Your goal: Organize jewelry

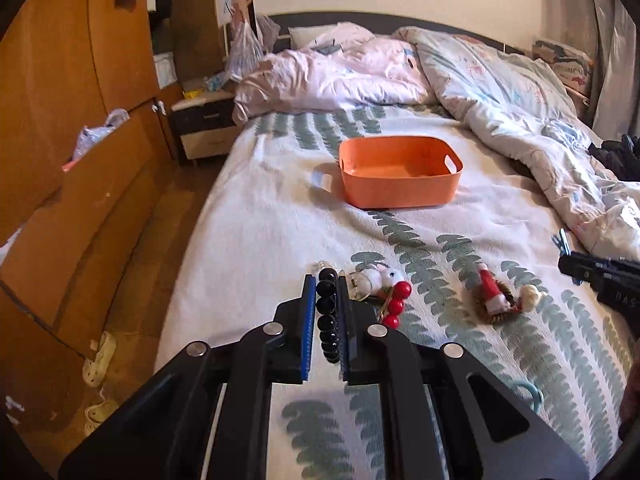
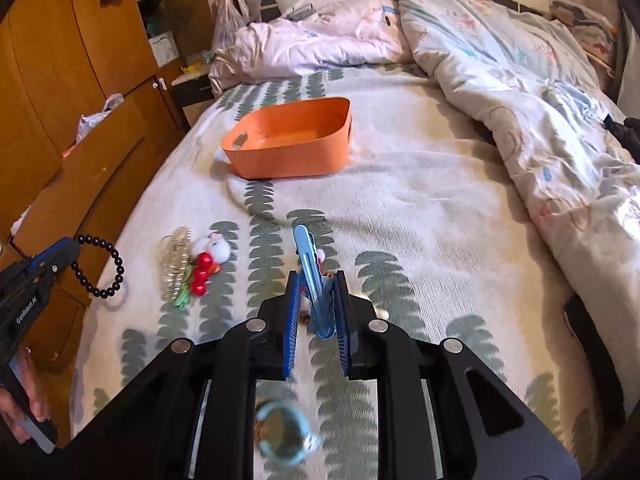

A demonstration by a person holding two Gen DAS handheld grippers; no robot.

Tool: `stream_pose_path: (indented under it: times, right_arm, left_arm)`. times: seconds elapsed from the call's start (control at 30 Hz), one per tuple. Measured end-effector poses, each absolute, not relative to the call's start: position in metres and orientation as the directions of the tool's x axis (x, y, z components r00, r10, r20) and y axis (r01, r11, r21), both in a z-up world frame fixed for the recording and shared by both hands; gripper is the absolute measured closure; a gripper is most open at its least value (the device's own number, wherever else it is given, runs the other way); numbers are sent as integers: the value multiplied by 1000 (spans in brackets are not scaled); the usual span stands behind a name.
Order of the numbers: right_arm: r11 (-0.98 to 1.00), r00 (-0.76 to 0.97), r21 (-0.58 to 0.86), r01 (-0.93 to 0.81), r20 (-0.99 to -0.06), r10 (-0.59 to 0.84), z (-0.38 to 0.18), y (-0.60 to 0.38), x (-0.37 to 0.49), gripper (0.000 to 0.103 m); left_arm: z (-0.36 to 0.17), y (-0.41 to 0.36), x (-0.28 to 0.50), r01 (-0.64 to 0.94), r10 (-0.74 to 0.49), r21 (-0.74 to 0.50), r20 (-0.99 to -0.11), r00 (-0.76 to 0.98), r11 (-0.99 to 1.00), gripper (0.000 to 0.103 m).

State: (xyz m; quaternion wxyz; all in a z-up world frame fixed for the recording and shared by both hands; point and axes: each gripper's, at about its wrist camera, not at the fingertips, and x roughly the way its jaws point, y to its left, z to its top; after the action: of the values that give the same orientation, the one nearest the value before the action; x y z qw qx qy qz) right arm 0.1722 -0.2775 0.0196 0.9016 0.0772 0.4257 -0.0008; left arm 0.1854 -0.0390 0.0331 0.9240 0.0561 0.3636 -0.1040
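Note:
My left gripper is shut on a black bead bracelet, held above the bed; the bracelet hangs as a loop in the right wrist view. My right gripper is shut on a blue hair clip. An empty orange bin sits mid-bed, also in the right wrist view. A white bunny charm, red berry clip and clear spiral tie lie together. A Santa clip lies to the right. A light blue ring lies below the right gripper.
Rumpled quilts cover the bed's far and right side. An orange wardrobe and a nightstand stand left of the bed. Slippers lie on the floor. A dark garment lies at the right edge.

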Motion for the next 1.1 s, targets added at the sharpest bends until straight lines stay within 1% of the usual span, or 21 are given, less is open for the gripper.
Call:
stream_pose_path:
  times: [0.37,0.5,0.8,0.87,0.97,1.03,1.1]
  right_arm:
    - [988,575,116,106,-818,34,-24,-291,199,86]
    - [989,564,108,102,-825,32,-31,-288,204,86]
    - [990,558,104,93,-829,35,-37,-285,208,86]
    - [991,558,103,90,-829,36,-37,-285,208,86]
    - [991,554,99,85,-832,36,-38,-284,209,85]
    - [993,553,86,83,-833,26,-40,-283,210,83]
    - [993,552,88,81,-833,29,-40,-282,210,83]
  left_arm:
    - [7,-49,226,230,-122,61,-702,702,971,92]
    - [-3,-49,229,226,-110,68,-717,689,972,92]
    - [-7,-45,231,215,-97,74,-721,686,974,92]
    - [-6,-45,231,209,-91,79,-715,693,975,89]
    - [-4,-46,229,206,-90,80,-708,701,975,89]
    - [-2,-45,228,199,-84,84,-703,706,976,81]
    - [-1,-45,228,196,-79,89,-700,710,977,79]
